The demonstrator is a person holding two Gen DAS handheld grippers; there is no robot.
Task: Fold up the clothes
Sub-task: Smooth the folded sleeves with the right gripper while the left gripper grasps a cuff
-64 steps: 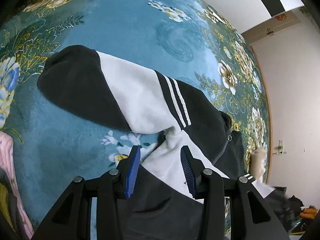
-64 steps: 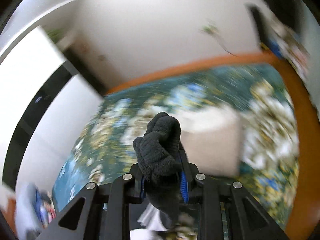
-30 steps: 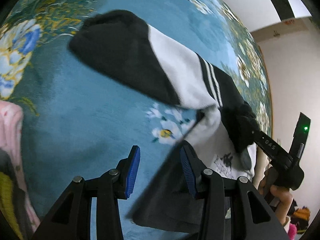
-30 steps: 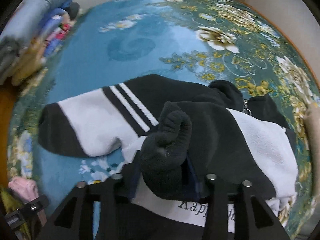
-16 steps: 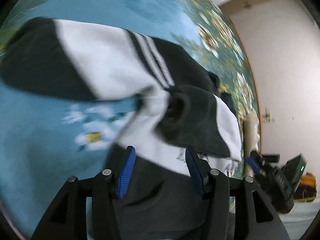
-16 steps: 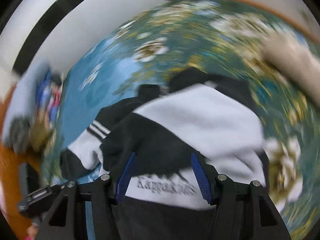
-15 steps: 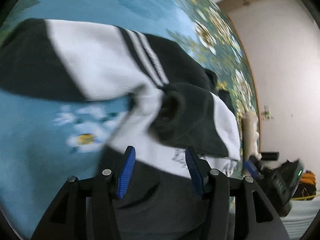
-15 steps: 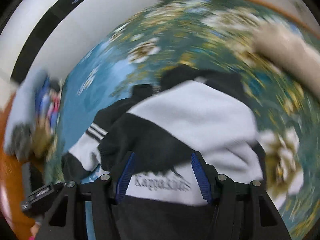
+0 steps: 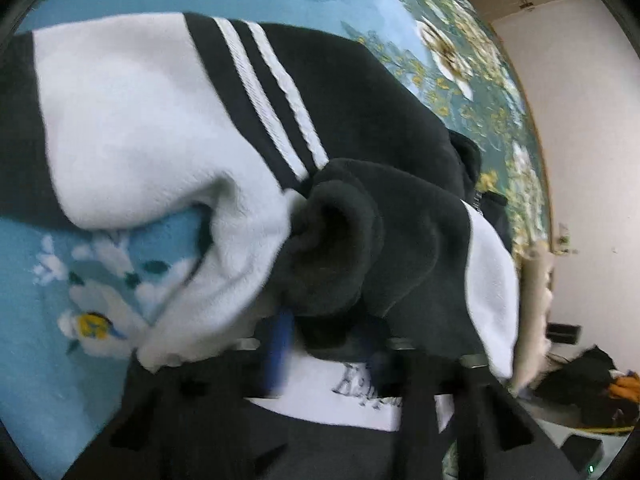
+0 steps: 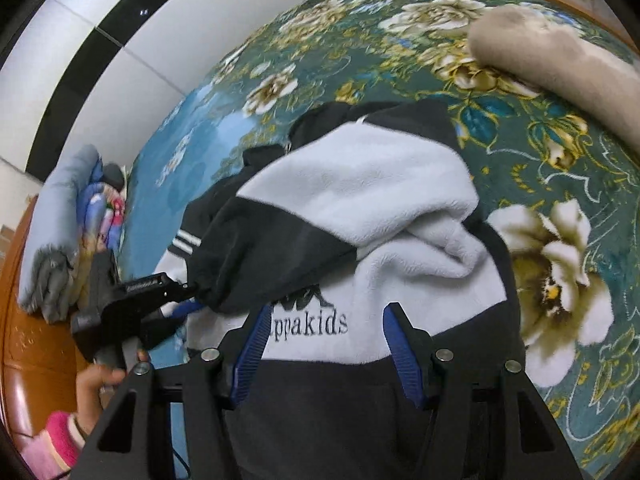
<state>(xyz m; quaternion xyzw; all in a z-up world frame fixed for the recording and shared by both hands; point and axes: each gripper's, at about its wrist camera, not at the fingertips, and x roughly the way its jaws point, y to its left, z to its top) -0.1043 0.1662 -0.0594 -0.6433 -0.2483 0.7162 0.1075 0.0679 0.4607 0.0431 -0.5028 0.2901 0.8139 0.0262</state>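
Right now the black-and-white fleece jacket lies spread on the floral blanket, with its right-side sleeve folded across the chest above the embroidered lettering. From the right wrist view, the right gripper hovers directly over the chest panel, its 2 blue-padded fingers spread wide with nothing between them. At the left edge of that view, the left gripper reaches in, held by a hand, and its tips meet the dark cuff of the folded sleeve. In the left wrist view the same cuff bulges between the blurred blue pads, so this tool appears to be clamped on it. The other sleeve, white with 2 stripes, stretches out flat toward the left. A beige rolled cloth lies beyond the jacket's collar, well apart.
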